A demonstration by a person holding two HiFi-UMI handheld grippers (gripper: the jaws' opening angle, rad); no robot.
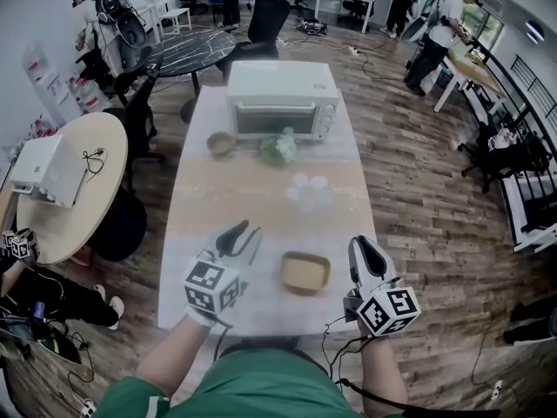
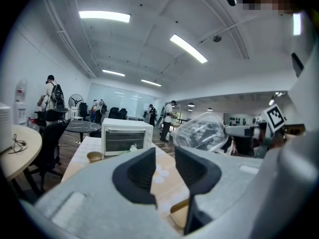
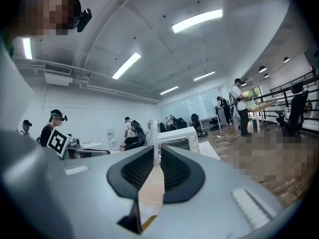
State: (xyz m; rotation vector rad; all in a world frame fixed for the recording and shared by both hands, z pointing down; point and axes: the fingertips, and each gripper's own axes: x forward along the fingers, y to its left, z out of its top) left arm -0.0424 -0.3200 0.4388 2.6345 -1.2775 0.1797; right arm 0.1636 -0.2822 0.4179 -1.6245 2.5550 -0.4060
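The person wears a green short-sleeved top point(image 1: 222, 392), seen at 6 o'clock in the head view. Each hand carries a tool in pale grey: the left tool point(image 1: 240, 232) at 7 o'clock and the right tool point(image 1: 366, 247) at 5 o'clock. Their bodies are broad and rounded, and taper to two jaws lined with black ribbed pads point(image 2: 137, 172). On the back of each tool sits a white cube point(image 1: 211, 285) with black square markers. Black cables point(image 1: 350, 387) trail from the right tool toward 6 o'clock.
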